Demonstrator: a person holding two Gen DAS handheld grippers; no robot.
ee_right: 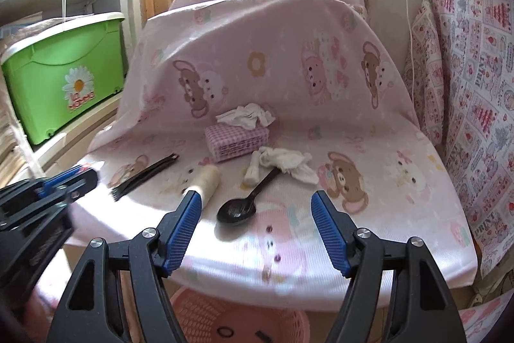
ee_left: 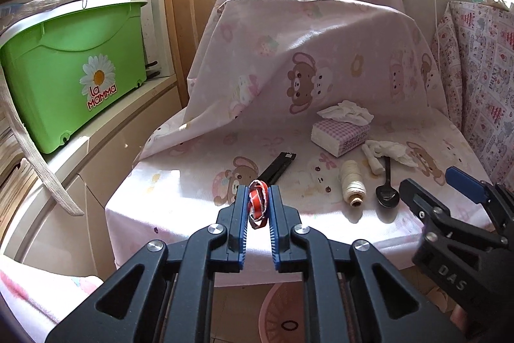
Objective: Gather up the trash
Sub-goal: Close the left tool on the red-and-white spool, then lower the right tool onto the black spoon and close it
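My left gripper (ee_left: 258, 192) is shut on a crumpled red and white wrapper (ee_left: 257, 206), held a little above the front of the pink-cloth seat (ee_left: 180, 188). In the right wrist view my right gripper (ee_right: 255, 198) stands open over the seat's front, with the bowl of a black spoon (ee_right: 237, 209) showing between its fingers and nothing held. A crumpled white tissue (ee_right: 286, 161) lies beyond the spoon's handle. Another tissue (ee_right: 245, 116) rests on a pink checked tissue pack (ee_right: 236, 142). The left gripper (ee_right: 48, 192) shows blurred at the left edge.
A cream thread spool (ee_right: 207, 179), a black comb (ee_right: 144, 176) and a small white roll (ee_right: 252, 171) also lie on the seat. A pink basket (ee_right: 237, 317) sits on the floor under the front edge. A green box (ee_left: 74, 69) stands on the cabinet at left.
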